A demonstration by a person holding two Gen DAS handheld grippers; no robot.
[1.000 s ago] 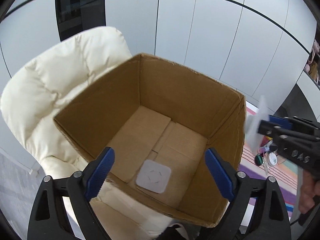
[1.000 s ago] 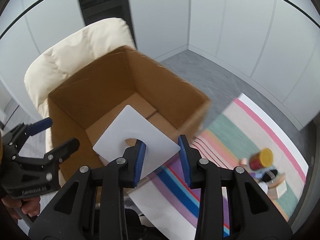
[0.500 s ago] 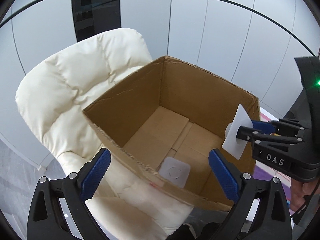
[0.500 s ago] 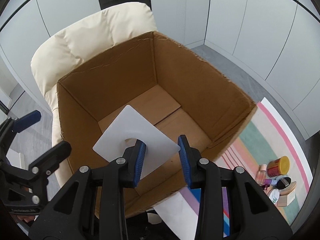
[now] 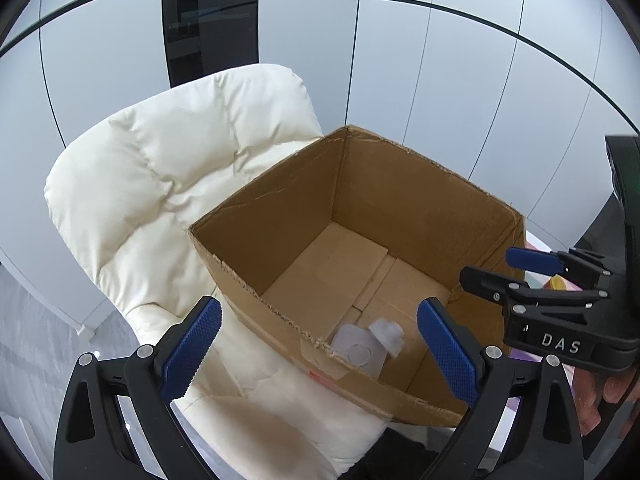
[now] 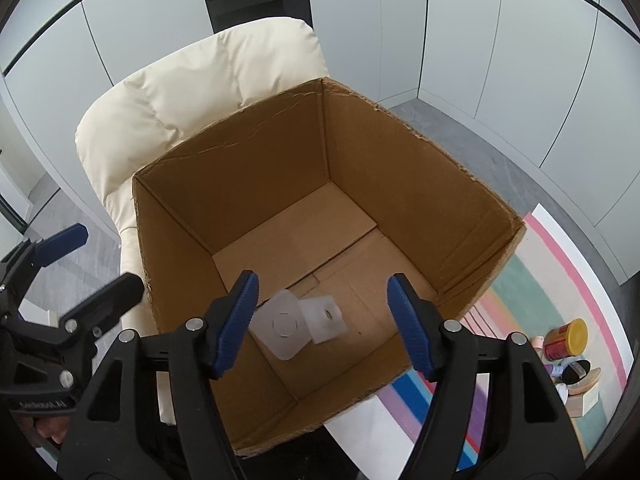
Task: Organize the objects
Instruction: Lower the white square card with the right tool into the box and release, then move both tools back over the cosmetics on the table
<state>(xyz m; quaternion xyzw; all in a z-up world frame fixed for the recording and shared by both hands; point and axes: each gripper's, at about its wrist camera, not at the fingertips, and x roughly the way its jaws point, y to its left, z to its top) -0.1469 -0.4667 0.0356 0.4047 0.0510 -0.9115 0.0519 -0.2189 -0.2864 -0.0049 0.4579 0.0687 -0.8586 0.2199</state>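
The right gripper [image 6: 322, 322] hangs over the open cardboard box [image 6: 400, 168], pointing steeply down into it; its jaws have just been opening and now stand well apart with nothing between them, the blue pads [image 6: 240, 320] clear of everything; directly below and between the fingers, two white square pads lie on the box floor; the larger white pad [image 6: 285, 326], marked with a faint ring, sits nearer the left finger, and the smaller white pad [image 6: 325, 318], with a small hole in it, lies just beside it toward the right finger, their edges overlapping. The left gripper [image 5: 318, 350] is held off to the left of the right one, at the box's near corner; its jaws are spread wide and hold nothing; seen from it, both white pads lie just past the torn near rim, between its fingers and lower down. The box rests on a cream padded chair [image 6: 192, 92]; beyond the right gripper's right finger, a striped rug [image 6: 532, 280] carries a small cluster of items, among them a red can with a yellow lid [image 6: 568, 338].
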